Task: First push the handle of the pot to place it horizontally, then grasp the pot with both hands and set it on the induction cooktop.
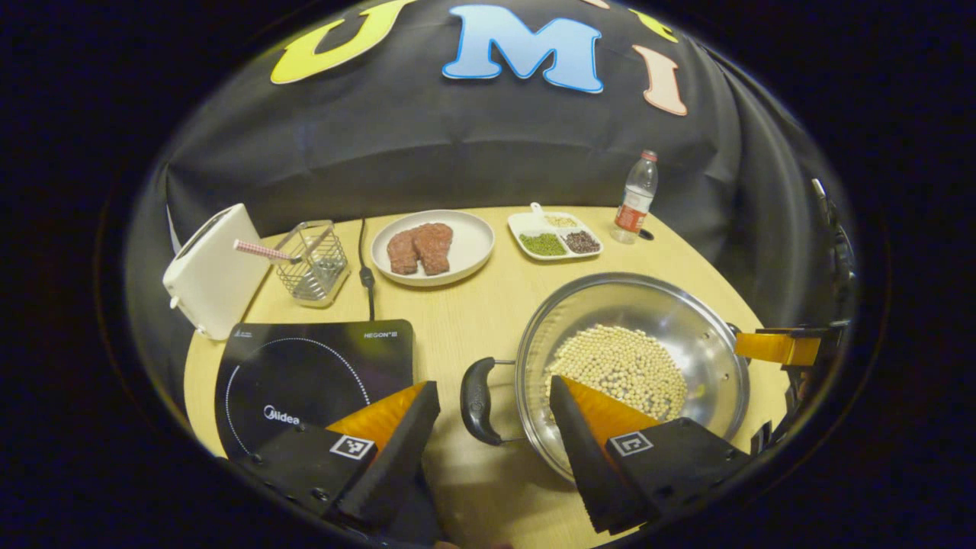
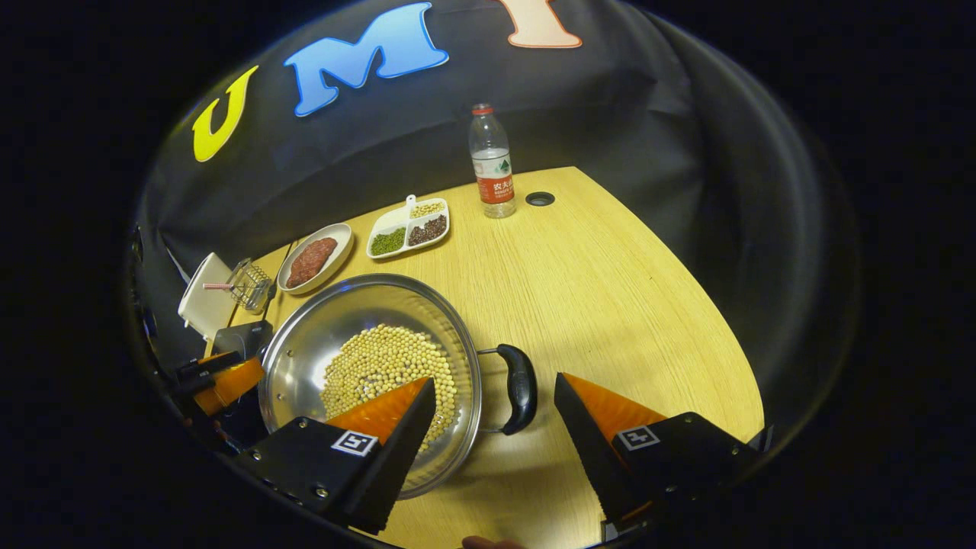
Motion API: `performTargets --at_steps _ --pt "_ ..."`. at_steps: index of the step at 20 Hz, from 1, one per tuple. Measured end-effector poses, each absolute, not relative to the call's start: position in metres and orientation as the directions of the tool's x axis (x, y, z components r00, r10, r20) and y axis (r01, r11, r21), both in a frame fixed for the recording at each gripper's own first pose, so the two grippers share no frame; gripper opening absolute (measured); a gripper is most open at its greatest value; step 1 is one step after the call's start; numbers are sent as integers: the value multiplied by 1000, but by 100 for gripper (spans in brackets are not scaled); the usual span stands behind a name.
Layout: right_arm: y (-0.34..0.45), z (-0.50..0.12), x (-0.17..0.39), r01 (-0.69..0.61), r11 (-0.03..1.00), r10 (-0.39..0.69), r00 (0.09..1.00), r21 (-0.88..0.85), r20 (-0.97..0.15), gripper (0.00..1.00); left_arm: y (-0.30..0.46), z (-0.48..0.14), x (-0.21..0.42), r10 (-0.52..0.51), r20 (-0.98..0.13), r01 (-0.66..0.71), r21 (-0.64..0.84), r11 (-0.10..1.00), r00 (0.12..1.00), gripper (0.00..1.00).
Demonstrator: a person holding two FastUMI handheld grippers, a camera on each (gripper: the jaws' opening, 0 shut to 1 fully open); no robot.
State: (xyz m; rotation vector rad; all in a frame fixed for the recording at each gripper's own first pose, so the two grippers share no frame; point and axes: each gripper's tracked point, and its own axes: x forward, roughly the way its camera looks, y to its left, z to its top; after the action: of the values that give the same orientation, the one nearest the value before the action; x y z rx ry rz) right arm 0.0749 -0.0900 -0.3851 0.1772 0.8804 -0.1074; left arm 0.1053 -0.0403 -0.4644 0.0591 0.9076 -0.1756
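- Pot (image 1: 633,358) sits on the surface (image 1: 488,305), right of the cooktop (image 1: 305,374), not on it. It holds pale beans.
- Both black loop handles lie level at the pot's left and right sides, so the push step looks done. The two-tool grasp and the lift onto the cooktop are left.
- Left tool (image 1: 494,415): fingers wide apart, nothing held. Left handle (image 1: 476,400) sits in the gap between them. One finger hangs over the cooktop's near corner, the other over the pot's near rim. Can't tell whether that one touches the rim.
- Right tool (image 2: 494,415): also wide apart and empty. Right handle (image 2: 521,387) is in its gap. One finger is over the beans, the other over bare surface. No contact with the handle visible.
- Judgement: both tools are lined up on their handles, pre-grasp; neither has closed.
- Cooktop top is bare. Toaster, wire basket, meat plate, divided dish and bottle sit far side, clear of the path.
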Motion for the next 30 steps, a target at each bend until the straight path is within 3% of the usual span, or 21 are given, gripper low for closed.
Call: performTargets --at_steps 9,10,11,12,14,16,17,24,25,26,30 --pt "-91 -429 82 196 978 -46 557 78 -829 98 -41 -500 115 -112 -826 192 -5 981 553 94" --pt "-91 -432 81 198 977 -47 551 76 -834 98 -43 -503 113 -112 -830 195 -4 981 546 99" --pt "-91 -435 81 198 978 -51 546 70 -836 96 -45 -506 112 -113 -832 199 -4 980 543 90" --pt "-92 -438 81 197 979 -58 541 59 -839 89 -46 -509 110 -112 -834 202 -1 979 540 88" --pt "-92 -443 79 197 979 -66 528 46 -847 89 -47 -513 108 -103 -841 202 8 979 532 86" --pt "-88 -444 79 203 977 -53 523 64 -851 80 -44 -517 109 -92 -841 201 20 979 533 86" --pt "-89 -444 80 205 977 -52 522 66 -852 72 -45 -518 111 -93 -843 197 15 980 529 78" --pt "-86 -446 79 214 973 -36 506 85 -862 65 -44 -515 110 -85 -843 196 25 980 531 67" --pt "-86 -447 80 213 973 -37 507 83 -861 66 -44 -515 110 -86 -843 199 25 980 532 74" --pt "-86 -447 78 208 975 -39 505 78 -862 65 -44 -514 109 -85 -843 200 27 979 530 67" --pt "-85 -446 78 201 977 -43 505 69 -862 65 -44 -513 110 -83 -843 192 24 981 531 69"
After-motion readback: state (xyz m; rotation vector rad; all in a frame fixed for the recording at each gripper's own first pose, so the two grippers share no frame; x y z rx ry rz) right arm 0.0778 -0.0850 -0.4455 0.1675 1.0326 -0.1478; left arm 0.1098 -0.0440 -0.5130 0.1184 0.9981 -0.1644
